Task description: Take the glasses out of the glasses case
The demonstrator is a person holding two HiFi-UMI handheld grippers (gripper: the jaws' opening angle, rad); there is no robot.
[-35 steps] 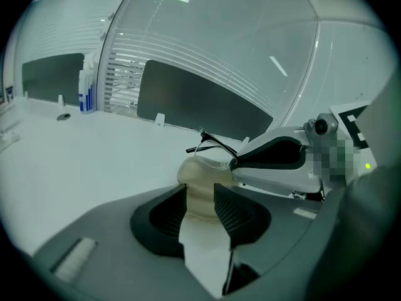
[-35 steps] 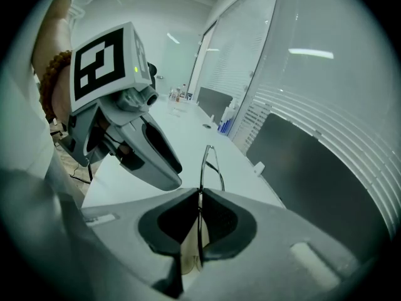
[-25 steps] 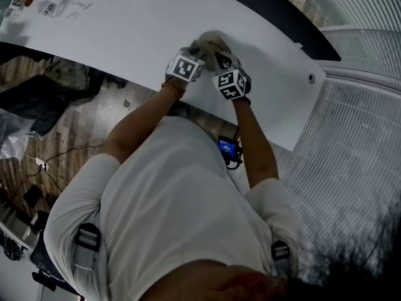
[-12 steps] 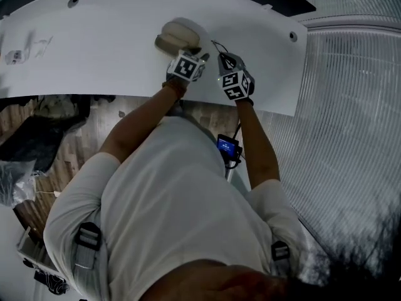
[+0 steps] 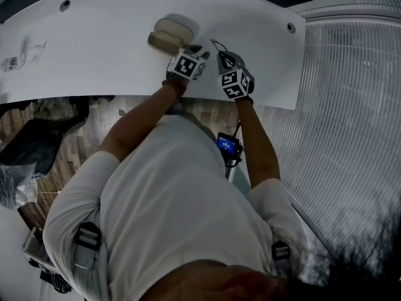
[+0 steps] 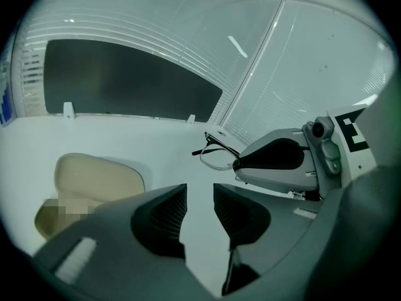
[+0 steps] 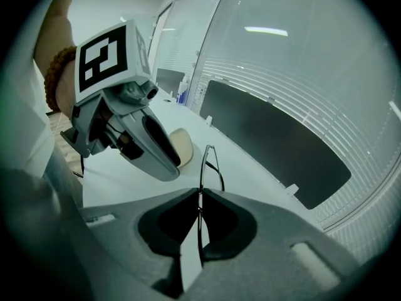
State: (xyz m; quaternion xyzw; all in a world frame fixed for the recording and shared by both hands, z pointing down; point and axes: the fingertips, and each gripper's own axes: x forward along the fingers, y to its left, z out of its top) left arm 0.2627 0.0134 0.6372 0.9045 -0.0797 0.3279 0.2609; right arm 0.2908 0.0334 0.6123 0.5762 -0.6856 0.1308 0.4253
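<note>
Out left, the white tabletop is wide open. One small item sits near its left end, its print too small to read. Moving in, the beige case lies with its lid thrown back, closer to the far edge than the near one, with bare surface all round it.

Just right of the case comes the left gripper. Its jaws stand apart with nothing between them, only tabletop below. Its cube shows a bold black-and-white square marker, a pattern and no lettering.

Next are the glasses, out of the case and off to its right. The right gripper is clenched on the thin frame, with the lenses sticking out past the tips. That gripper's cube carries the same kind of marker.

Both grippers work close to the near edge, with wooden floor right below it. Further right the tabletop ends at a corner with a round hole, and a slatted surface lies beyond.
</note>
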